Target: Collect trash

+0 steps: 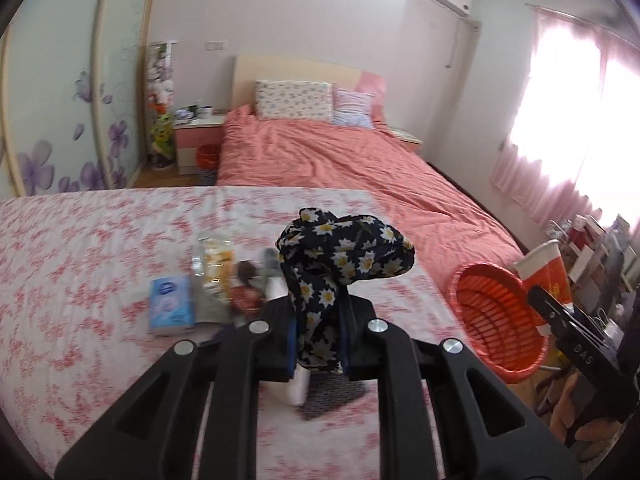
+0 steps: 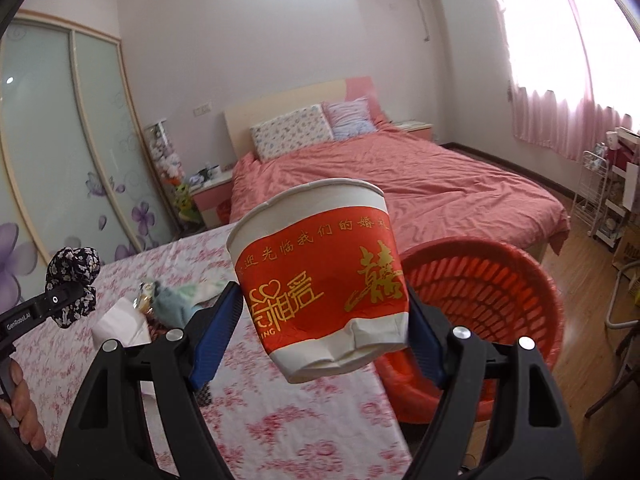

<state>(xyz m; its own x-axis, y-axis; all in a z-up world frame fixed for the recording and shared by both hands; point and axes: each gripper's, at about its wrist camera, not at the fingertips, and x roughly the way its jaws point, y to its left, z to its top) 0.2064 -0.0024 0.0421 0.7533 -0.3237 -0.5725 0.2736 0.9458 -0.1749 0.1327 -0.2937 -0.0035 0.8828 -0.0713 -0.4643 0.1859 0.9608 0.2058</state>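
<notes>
Both grippers loaded, held above a surface draped in pink-and-white floral cloth.

Left gripper: fingers clamped on a bunched dark cloth with a white daisy print, which rises above the fingertips. Right gripper: blue-padded fingers set wide apart, pressed on the sides of a crumpled red-and-white paper cup with gold lettering (base dented). A red slatted plastic basket sits just beyond and right of the right fingers. Beyond and left of the left fingers lie a blue tissue packet and blurred wrappers.
</notes>
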